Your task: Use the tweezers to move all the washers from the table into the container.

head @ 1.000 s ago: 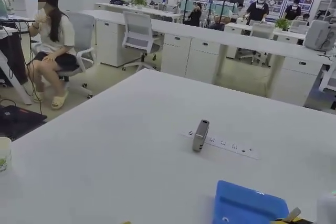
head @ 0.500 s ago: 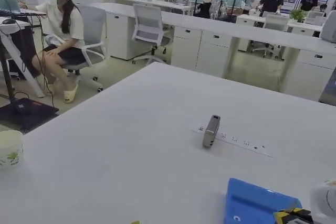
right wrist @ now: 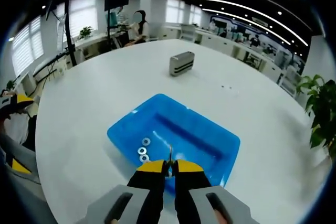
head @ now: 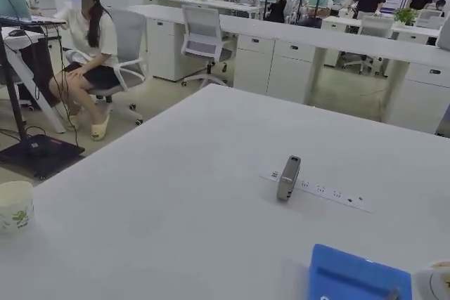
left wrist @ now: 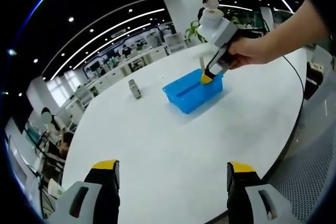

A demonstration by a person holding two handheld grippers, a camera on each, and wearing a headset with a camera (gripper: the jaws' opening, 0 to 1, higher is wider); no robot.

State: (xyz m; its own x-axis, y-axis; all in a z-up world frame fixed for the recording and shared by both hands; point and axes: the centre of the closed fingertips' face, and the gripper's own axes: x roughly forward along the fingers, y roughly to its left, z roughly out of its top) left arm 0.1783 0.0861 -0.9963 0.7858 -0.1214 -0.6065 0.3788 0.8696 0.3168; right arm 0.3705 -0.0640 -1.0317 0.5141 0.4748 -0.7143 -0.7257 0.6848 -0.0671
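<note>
your left gripper (left wrist: pixel 173 167), jaws wide, faces the white table (left wrist: pixel 157 135); your right gripper (left wrist: pixel 206 79) hangs over the blue container (left wrist: pixel 195 99).

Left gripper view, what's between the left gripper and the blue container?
Only bare white table, seen in the left gripper view, from the left gripper to the blue container.

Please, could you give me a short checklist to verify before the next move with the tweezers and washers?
1. Right tongs shut on the tweezers: ok.
2. Tweezers tip over the blue container: ok.
3. Washers lying inside the container: ok, three seen.
4. Washer held in the tweezers tip: cannot tell.
5. Left tongs open and holding nothing: ok.
6. More washers waiting on the table: cannot tell.
</note>
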